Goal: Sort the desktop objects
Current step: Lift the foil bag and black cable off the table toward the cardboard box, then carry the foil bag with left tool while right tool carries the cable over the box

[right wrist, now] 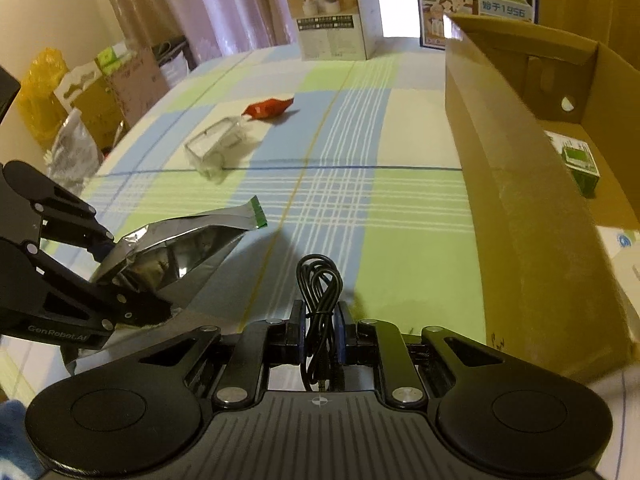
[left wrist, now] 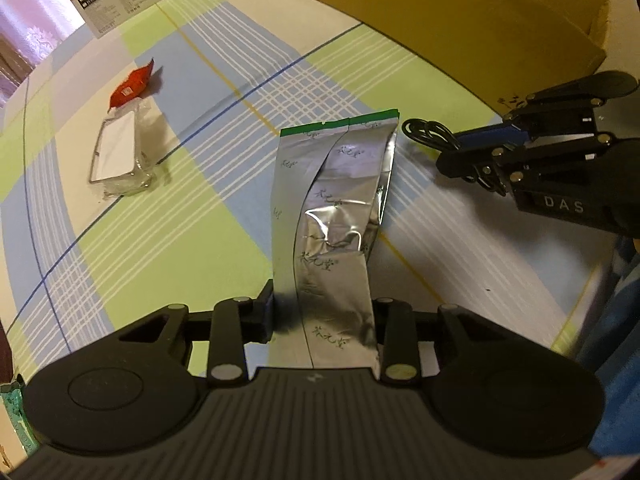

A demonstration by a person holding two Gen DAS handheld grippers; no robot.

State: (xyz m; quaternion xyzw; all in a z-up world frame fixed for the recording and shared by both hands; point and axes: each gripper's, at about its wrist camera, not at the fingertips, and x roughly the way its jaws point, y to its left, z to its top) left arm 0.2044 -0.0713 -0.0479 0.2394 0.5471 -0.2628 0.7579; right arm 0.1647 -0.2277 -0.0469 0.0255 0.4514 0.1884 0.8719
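A silver foil pouch (left wrist: 340, 184) with green print and a green top edge is pinched at its lower end by my left gripper (left wrist: 322, 320), shut on it above the checked tablecloth. In the right wrist view the same pouch (right wrist: 176, 248) hangs crumpled from the left gripper (right wrist: 128, 276). My right gripper (right wrist: 320, 336) is shut on a coiled black cable (right wrist: 320, 280), whose loop sticks out past the blue finger pads. The left wrist view shows the right gripper (left wrist: 456, 156) to the right of the pouch, with the cable (left wrist: 424, 130) at its tip.
An open cardboard box (right wrist: 500, 160) stands along the right side, with a small green carton (right wrist: 580, 164) inside. A red packet (right wrist: 268, 108) and a clear plastic container (right wrist: 216, 144) lie farther out on the cloth. A white product box (right wrist: 332, 16) stands at the far edge.
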